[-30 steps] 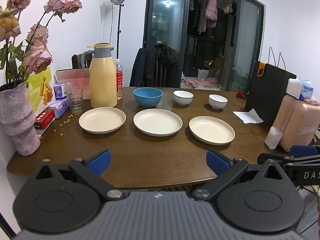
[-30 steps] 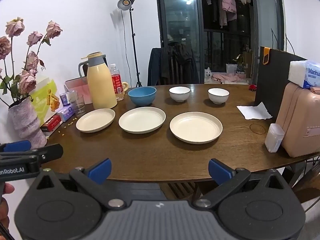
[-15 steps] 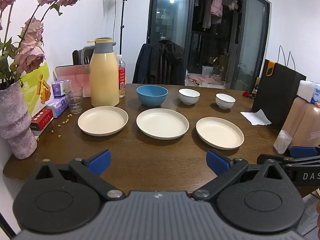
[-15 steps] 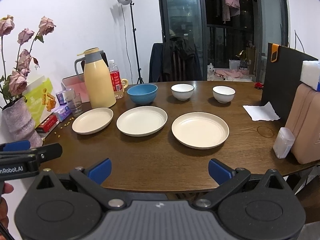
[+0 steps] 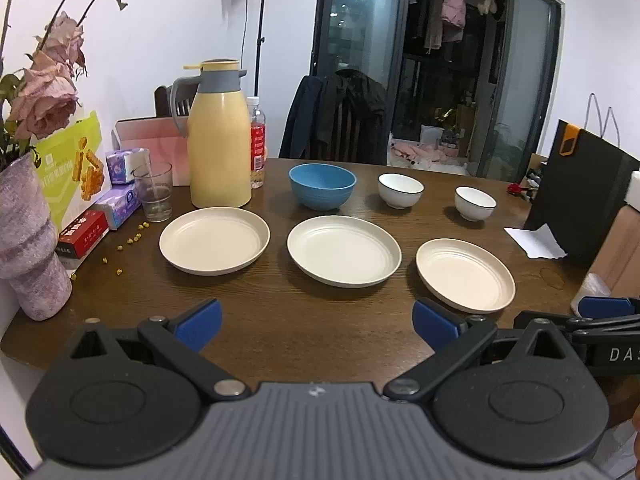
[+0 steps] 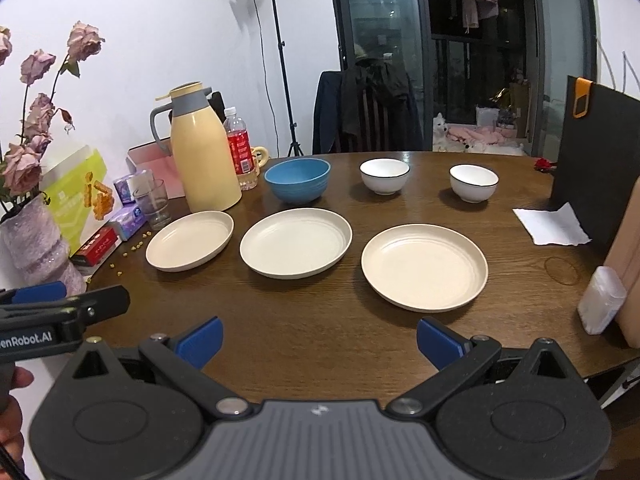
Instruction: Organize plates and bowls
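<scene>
Dark wood table (image 6: 320, 320), night glass doors behind. Three cream plates in a front row, e.g. the middle plate (image 6: 296, 242); blue bowl (image 6: 298, 180) and two white bowls behind. Plates prob. light, stiff, slick: pinch the raised rim. White bowls look breakable. Left gripper (image 5: 316, 320) and right gripper (image 6: 320, 334) both spread wide, empty.

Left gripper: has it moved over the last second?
Yes. The left gripper has come forward toward the brown wooden table; the cream round plates sit nearer and lower in its view.
</scene>
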Tool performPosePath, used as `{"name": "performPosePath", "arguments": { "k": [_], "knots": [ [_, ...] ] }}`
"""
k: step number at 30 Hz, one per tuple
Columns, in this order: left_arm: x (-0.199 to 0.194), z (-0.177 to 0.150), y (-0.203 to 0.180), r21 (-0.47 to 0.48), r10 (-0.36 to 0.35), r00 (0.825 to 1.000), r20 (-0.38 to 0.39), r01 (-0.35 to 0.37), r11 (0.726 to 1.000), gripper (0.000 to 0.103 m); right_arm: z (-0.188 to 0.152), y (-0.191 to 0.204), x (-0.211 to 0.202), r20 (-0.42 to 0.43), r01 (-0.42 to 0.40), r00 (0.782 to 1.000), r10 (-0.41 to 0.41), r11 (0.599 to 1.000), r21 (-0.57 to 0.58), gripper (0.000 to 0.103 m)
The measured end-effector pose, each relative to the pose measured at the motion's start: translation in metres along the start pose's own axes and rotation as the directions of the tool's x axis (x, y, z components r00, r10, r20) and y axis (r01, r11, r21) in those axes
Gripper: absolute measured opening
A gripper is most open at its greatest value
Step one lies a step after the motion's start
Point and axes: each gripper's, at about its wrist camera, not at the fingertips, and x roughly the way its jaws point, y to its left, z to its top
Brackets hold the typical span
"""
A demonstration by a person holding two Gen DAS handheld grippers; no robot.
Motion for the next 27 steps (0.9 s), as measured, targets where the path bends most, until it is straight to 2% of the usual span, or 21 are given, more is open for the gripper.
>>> {"name": "performPosePath", "arguments": {
  "k": [15,27],
  "knots": [
    [0.075,0.034,0.015,-0.014,0.011,0.999,-0.052,-0.012,1.000,0.103,0.043,0.000,0.082,-0.055,-0.008,0.998,0.008,1.000,0.001,0.103],
    [0.128,0.070,0.038,0.006,0.003,0.994,-0.107,-0.002,1.000,0.103,0.083,0.006,0.137,-0.085,0.030,0.996,-0.028,0.999,0.021,0.103]
  ]
}}
